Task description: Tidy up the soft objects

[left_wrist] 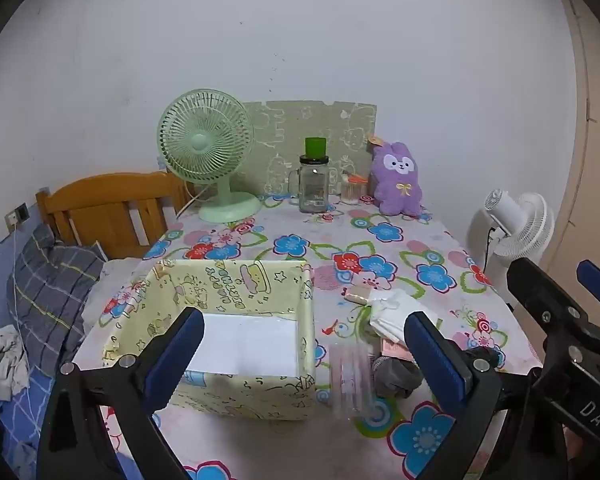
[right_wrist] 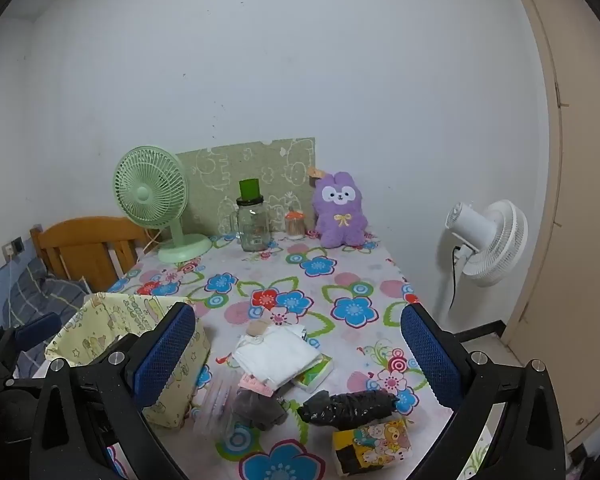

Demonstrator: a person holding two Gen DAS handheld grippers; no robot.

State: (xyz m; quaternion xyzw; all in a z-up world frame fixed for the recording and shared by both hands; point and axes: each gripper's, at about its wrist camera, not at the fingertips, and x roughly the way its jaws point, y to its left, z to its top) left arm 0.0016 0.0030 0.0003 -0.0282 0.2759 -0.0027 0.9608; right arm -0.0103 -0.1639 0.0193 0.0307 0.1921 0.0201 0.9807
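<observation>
Beside the yellow fabric box (right_wrist: 140,344), with both the left gripper (left_wrist: 300,344) and right gripper (right_wrist: 298,348) spread wide and empty, I judge the white folded cloth (right_wrist: 276,356) light and floppy, best pinched across its thick folded edge.

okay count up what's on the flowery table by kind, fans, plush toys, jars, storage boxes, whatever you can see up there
Fans on the table: 1, the green desk fan
Plush toys: 1, the purple bunny
Glass jars: 1, the green-lidded jar
Storage boxes: 1, the yellow fabric box
Small containers: 1, the orange-topped one
Loose soft items in the front pile: too jumbled to count
Total counted: 5
</observation>
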